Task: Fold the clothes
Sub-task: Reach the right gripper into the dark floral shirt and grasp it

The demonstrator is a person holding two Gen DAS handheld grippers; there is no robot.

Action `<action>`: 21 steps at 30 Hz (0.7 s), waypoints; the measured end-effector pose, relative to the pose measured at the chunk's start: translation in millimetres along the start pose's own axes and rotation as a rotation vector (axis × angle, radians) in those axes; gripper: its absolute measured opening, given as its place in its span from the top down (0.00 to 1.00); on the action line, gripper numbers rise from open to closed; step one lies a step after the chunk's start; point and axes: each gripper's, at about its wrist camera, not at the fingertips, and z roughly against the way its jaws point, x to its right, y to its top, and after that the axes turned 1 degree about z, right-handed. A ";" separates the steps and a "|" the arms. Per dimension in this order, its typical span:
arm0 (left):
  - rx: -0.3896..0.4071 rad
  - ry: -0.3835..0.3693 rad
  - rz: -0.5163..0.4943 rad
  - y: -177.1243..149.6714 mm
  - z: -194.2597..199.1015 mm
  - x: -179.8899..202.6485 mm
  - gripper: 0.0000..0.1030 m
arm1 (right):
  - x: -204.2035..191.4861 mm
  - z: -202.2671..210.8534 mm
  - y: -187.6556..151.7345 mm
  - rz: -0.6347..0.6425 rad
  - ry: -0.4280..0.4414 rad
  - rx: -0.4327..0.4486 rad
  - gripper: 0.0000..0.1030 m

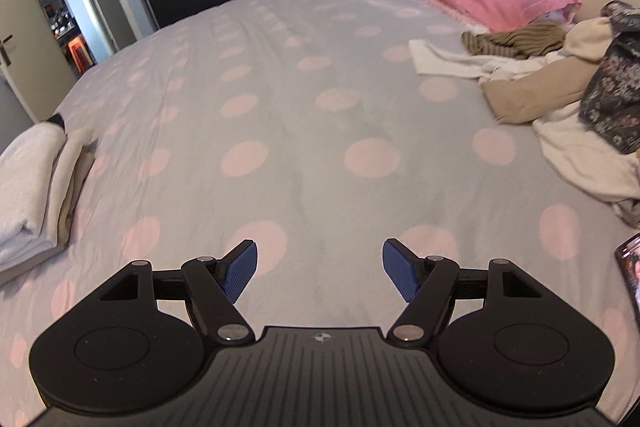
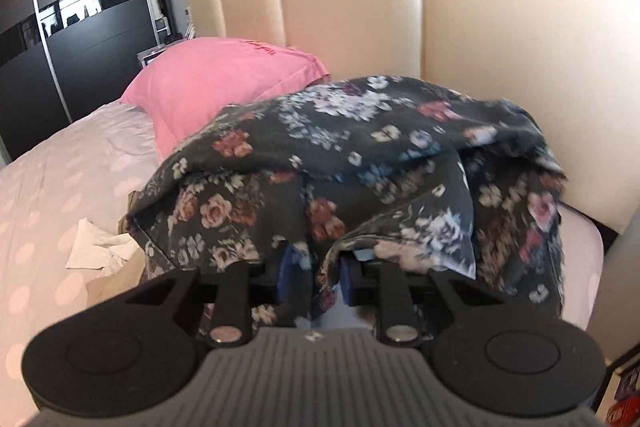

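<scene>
The right gripper is pinching the dark floral garment between its fingers, near the headboard. The left gripper is hovering over the bed, fingers spread wide.

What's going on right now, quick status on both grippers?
Left gripper open, empty, above the bedspread. Right gripper shut on floral garment, lifting it from the clothes pile. Folded stack at left; nothing in the way.
</scene>
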 end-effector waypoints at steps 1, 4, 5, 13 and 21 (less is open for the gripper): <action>-0.006 0.004 -0.001 -1.9 -0.6 -3.1 0.34 | -2.0 2.3 3.1 0.007 0.010 0.006 0.94; -0.023 0.018 -0.004 -7.4 -2.4 -12.2 0.34 | -16.0 20.0 10.7 0.072 0.054 0.044 0.95; -0.027 0.022 -0.003 -9.1 -2.4 -15.6 0.34 | -22.6 28.4 12.8 0.103 0.072 0.061 0.95; 0.027 0.030 0.068 -14.0 31.4 -52.6 0.34 | -95.5 91.3 15.4 0.262 0.276 0.074 0.99; 0.082 0.057 0.133 -28.1 74.3 -95.4 0.34 | -251.6 196.4 -14.3 0.593 0.555 0.098 1.00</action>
